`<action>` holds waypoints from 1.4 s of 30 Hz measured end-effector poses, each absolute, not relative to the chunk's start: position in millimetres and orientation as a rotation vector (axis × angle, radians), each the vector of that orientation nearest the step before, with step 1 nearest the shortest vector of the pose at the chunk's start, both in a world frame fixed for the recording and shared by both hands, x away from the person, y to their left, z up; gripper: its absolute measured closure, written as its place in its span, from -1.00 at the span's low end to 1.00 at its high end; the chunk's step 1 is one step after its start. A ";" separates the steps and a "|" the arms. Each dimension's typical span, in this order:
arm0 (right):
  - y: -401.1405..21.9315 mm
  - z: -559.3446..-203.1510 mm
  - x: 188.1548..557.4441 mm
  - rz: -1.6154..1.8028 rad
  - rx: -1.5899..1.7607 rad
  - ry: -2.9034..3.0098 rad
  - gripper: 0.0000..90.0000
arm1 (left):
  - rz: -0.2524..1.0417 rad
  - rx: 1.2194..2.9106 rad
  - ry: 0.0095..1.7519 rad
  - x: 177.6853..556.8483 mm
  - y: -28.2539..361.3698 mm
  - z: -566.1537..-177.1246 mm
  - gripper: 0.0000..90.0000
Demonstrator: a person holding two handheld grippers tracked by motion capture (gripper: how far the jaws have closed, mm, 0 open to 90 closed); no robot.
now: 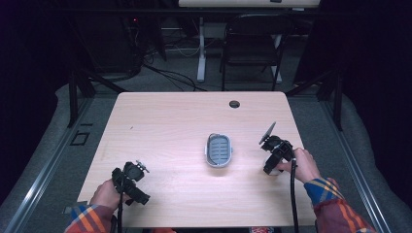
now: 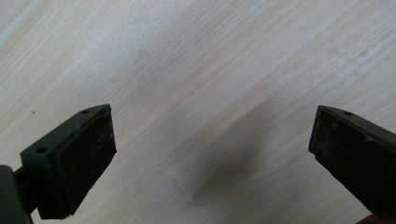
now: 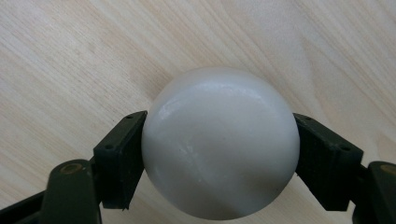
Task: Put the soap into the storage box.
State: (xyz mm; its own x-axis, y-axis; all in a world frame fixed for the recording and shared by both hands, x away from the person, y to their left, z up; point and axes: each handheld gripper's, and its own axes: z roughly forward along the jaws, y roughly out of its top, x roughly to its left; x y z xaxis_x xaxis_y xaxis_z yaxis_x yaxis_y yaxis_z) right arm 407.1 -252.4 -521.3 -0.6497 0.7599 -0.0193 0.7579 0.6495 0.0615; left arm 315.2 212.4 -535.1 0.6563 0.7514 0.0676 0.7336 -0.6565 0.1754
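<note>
A smooth, glossy white rounded object, egg-like or ball-like, sits clamped at its widest part between two black jaws. It is over the pale wooden table, near the right edge.

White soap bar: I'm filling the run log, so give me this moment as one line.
right gripper: shut on white soap bar | left gripper: open, nothing between | soap dish: mid-table

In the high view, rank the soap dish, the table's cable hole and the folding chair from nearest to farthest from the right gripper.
From the right gripper:
1. Soap dish, mid-table, to its left.
2. Cable hole, near the table's far edge.
3. Folding chair, on the floor beyond the table.
</note>
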 end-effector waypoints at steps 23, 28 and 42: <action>-223.9 -509.1 419.4 0.135 1.244 2.831 -0.46 | 0.206 2.734 1.233 314.9 212.8 -534.7 -0.99; -217.7 -504.0 423.5 0.124 1.209 2.851 -0.46 | 0.206 2.735 1.231 314.9 212.7 -534.6 -0.99; -200.7 -495.6 431.2 0.149 1.156 2.862 -0.46 | 0.207 2.732 1.234 314.9 212.9 -534.6 -0.99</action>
State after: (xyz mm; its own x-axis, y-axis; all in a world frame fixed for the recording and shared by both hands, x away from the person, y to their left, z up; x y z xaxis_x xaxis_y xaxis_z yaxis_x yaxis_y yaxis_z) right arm 431.2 -200.7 -495.6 -0.7189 0.6950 -0.0111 0.6901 0.7156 0.1083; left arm 314.9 212.9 -534.6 0.6550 0.7525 0.0686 0.7338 -0.6552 0.1799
